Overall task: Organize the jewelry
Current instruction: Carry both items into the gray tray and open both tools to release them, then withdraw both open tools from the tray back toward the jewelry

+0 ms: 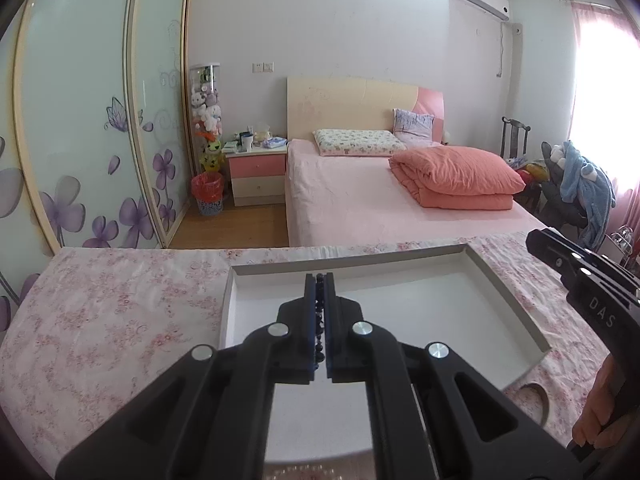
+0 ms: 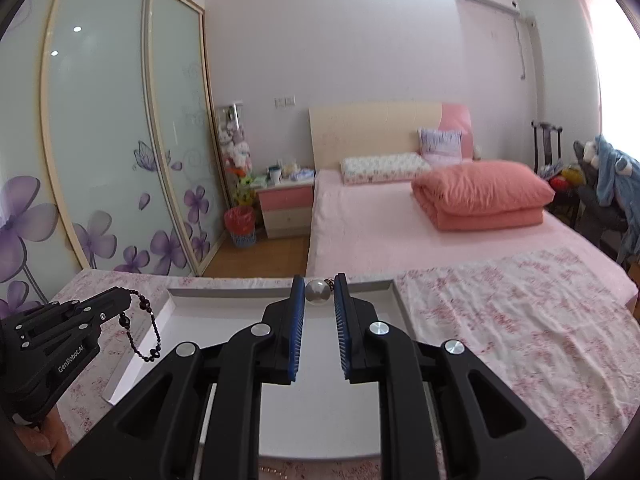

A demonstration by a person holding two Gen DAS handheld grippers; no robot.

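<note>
My left gripper (image 1: 320,280) is shut on a black bead bracelet (image 1: 320,312), held above the white tray (image 1: 516,300). In the right wrist view the left gripper (image 2: 124,298) shows at the lower left with the bracelet (image 2: 142,330) hanging from its tip over the tray's left rim (image 2: 140,356). My right gripper (image 2: 319,282) is shut on a round pearl-like bead (image 2: 318,291) with a small dark attachment at its right side, held over the tray's far rim. The right gripper's body (image 1: 580,280) shows at the right edge of the left wrist view.
The tray lies on a table with a pink floral cloth (image 2: 500,340). A round hole in the tray's near right corner (image 1: 532,400) shows. Beyond the table stand a pink bed (image 1: 380,200), a nightstand (image 1: 256,172), a wardrobe with flowered doors (image 1: 100,140) and a chair with clothes (image 1: 576,184).
</note>
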